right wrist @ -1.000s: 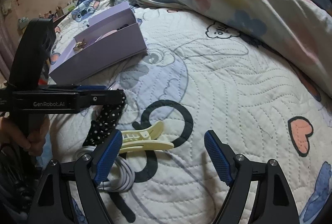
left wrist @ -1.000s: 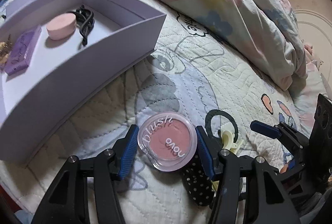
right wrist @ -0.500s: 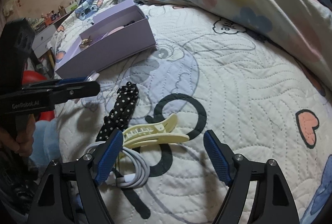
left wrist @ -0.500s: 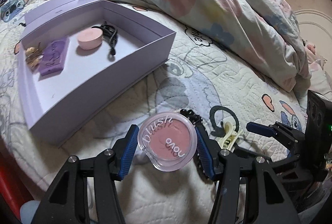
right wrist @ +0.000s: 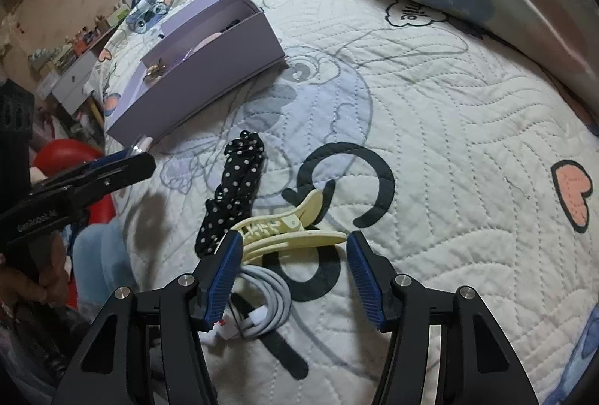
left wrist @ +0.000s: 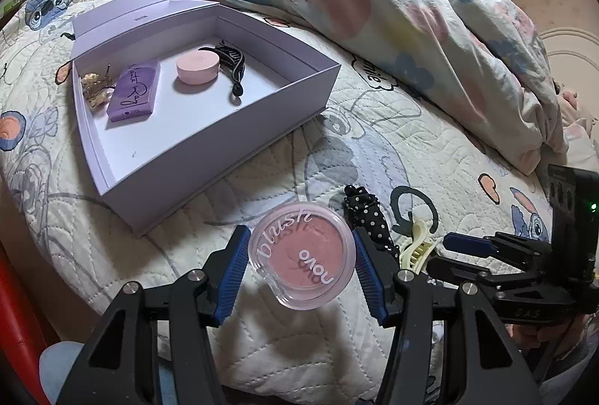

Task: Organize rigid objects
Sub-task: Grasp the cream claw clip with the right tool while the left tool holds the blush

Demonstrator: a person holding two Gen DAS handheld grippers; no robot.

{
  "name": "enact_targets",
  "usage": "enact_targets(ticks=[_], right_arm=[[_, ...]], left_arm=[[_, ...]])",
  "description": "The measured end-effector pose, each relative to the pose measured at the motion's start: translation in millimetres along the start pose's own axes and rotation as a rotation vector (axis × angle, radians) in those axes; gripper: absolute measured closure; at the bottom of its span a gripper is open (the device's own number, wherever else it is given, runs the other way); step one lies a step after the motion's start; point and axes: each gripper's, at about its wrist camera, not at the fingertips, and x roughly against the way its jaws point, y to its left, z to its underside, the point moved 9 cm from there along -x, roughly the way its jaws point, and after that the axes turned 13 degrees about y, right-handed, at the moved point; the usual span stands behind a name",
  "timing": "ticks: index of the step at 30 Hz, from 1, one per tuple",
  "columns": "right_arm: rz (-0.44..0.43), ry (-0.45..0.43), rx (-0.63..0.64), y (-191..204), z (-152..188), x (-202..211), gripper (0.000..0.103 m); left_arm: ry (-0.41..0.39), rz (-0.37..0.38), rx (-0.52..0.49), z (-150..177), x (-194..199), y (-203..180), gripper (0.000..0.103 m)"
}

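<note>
Left gripper (left wrist: pixel 301 264) clamping the blush compact (left wrist: pixel 302 257) near the lilac box (left wrist: pixel 239 127), right gripper (right wrist: pixel 290 268) closing around the yellow hair clip (right wrist: pixel 288 230), pads not yet touching it

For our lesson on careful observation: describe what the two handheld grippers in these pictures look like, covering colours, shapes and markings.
Both grippers are matte black with angular, cut-out arms and silver screws at the joints. The left gripper and the right gripper each end in two ribbed blue finger pads. White lettering runs along the left gripper's body in the right wrist view; a small green light glows on the right gripper's black block in the left wrist view.
</note>
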Motion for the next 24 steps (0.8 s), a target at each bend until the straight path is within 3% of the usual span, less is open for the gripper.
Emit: enact_targets(ticks=[11,17,22,24], right_arm=[[-0.076,0.029,-0.04,15.1,-1.5,-8.1,0.045],[-0.061,0.057,-0.019,23.7,-12.6,-24.8,0.046],[-0.109,0.007,-0.015,26.4,-20.4,-18.8,0.078],[-0.112,-0.012,-0.002,27.4,-22.6,-15.9,0.087]], left_arm=[[-0.012,-0.009,-0.008,4.4,8.1,1.0,0.049],[-0.03,-0.031,0.006,3.2,17.2,11.8,0.049],[-0.035,-0.031,0.017,2.5,20.0,17.4,0.049],[-0.034,-0.028,0.016,1.9,18.9,16.9,0.049]])
